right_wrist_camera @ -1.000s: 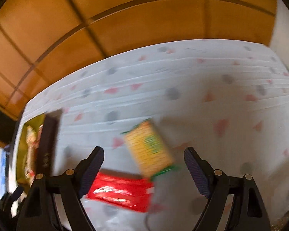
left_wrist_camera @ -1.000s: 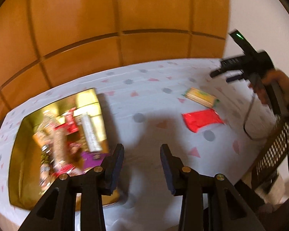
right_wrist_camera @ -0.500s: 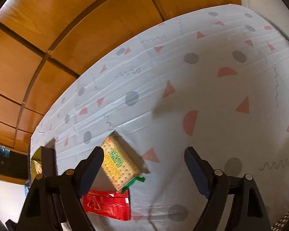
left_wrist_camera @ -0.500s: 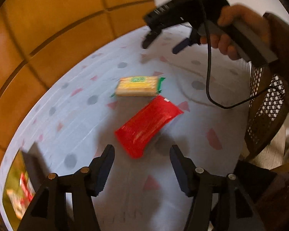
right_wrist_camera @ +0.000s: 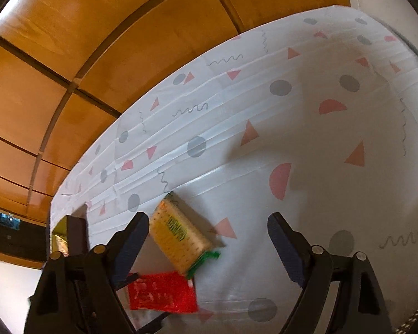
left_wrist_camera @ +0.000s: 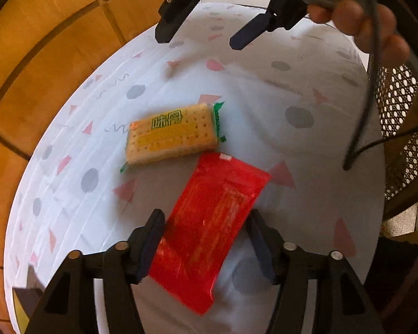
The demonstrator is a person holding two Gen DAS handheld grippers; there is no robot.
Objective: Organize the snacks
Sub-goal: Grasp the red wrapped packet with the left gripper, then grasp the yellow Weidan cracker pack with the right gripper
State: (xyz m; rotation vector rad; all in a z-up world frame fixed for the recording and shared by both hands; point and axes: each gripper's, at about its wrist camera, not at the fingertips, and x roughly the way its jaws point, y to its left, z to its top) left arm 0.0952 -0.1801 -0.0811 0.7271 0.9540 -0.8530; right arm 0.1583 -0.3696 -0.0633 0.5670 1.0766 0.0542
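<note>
The left gripper (left_wrist_camera: 206, 239) is straddling the flat, glossy red foil snack packet (left_wrist_camera: 209, 231) lying on the white tablecloth with grey dots and pink triangles (left_wrist_camera: 306, 89); its jaws have just been opening and are standing wide, the packet lying between them with neither pad pressing on it, so nothing is being held; this looks like the approach to a pick. The next move is calling for a little more descent and a squeeze across the packet's narrow width, then a carry to the gold-coloured tin box (right_wrist_camera: 59, 235) peeping in at the far left of the right wrist view. The right gripper (right_wrist_camera: 207, 243) is hovering with its fingers spread wide and empty over the rectangular cracker pack in clear wrap with green crimped ends (left_wrist_camera: 172, 136), which is lying just beside the red packet, perhaps touching at a corner. The cracker pack is showing green Chinese characters, seemingly "味丹"; the red packet's printing is too blurred to read.
</note>
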